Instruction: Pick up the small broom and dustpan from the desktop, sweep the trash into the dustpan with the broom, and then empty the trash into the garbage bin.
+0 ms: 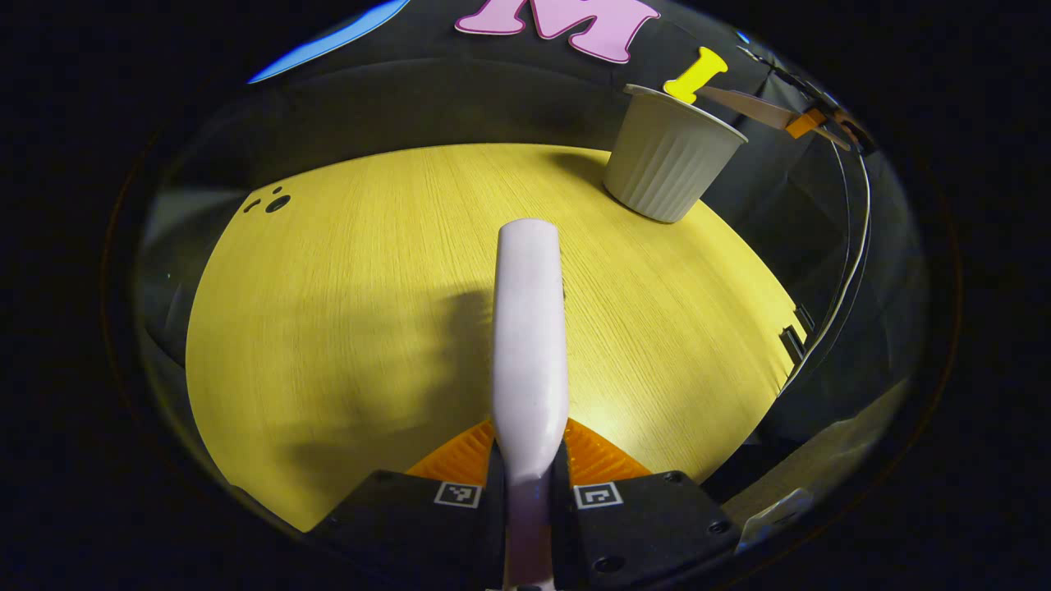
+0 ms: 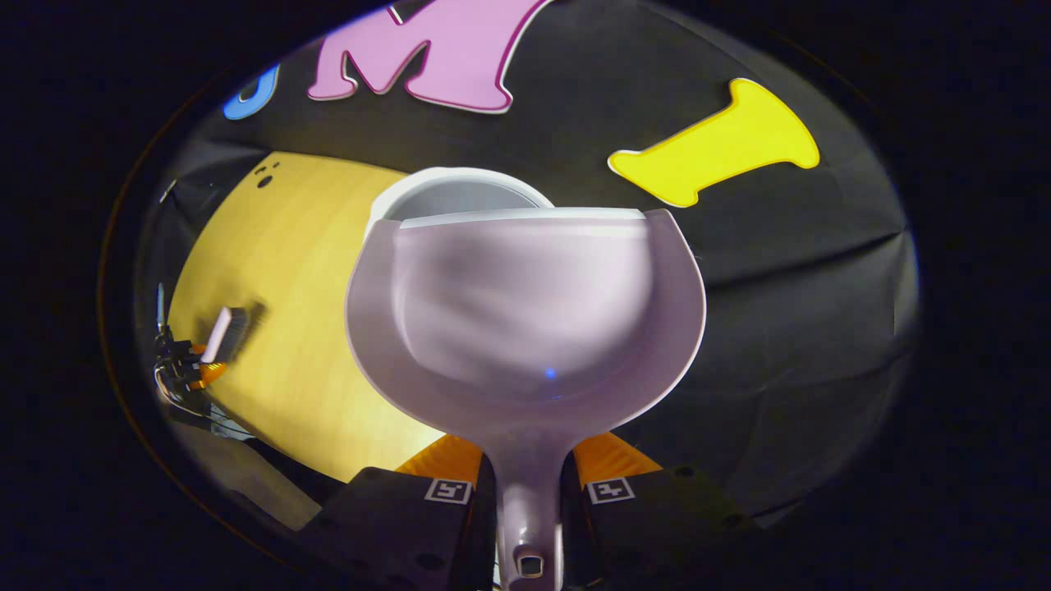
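We see the desktop (image 1: 345, 312) has a wood-grain finish with fine lines, smooth and a little shiny where the light falls. The garbage bin (image 1: 669, 160) looks like matt plastic with ribbed walls. The dustpan (image 2: 525, 320) is smooth plastic with a soft gloss. The broom (image 1: 530, 336) has a smooth plastic back; in the right gripper view its bristles are blurred, perhaps fine fibres. The wall (image 2: 788, 312) is matt cloth with creases.
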Available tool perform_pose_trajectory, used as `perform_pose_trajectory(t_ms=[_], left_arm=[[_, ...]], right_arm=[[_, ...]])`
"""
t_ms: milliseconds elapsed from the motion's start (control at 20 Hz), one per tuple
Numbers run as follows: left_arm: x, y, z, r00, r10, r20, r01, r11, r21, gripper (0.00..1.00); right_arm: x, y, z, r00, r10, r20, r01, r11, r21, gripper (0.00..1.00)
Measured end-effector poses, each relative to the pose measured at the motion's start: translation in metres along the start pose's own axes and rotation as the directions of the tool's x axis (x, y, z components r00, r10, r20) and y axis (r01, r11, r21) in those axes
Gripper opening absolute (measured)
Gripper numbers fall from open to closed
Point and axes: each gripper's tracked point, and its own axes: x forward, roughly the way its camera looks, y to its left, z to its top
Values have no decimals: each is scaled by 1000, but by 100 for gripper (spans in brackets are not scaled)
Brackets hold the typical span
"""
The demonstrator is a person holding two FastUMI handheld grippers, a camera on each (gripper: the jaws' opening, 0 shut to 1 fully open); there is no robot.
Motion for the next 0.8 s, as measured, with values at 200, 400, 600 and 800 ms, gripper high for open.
perform_pose_trajectory(t_ms=[200, 400, 600, 800], left_arm=[[-5, 8, 1, 999, 34, 1, -34, 999, 20, 25], [-9, 14, 2, 998, 66, 3, -66, 997, 37, 27], [-11, 17, 3, 996, 87, 1, -87, 994, 62, 27], [-10, 17, 3, 995, 101, 0, -100, 991, 94, 27]], right_arm=[[-24, 56, -29, 992, 87, 89, -91, 995, 38, 36], [-5, 119, -74, 986, 145, 80, -147, 989, 16, 36], [29, 187, -121, 973, 228, 44, -229, 973, 33, 33], [55, 241, -154, 957, 289, 34, -291, 952, 95, 36]])
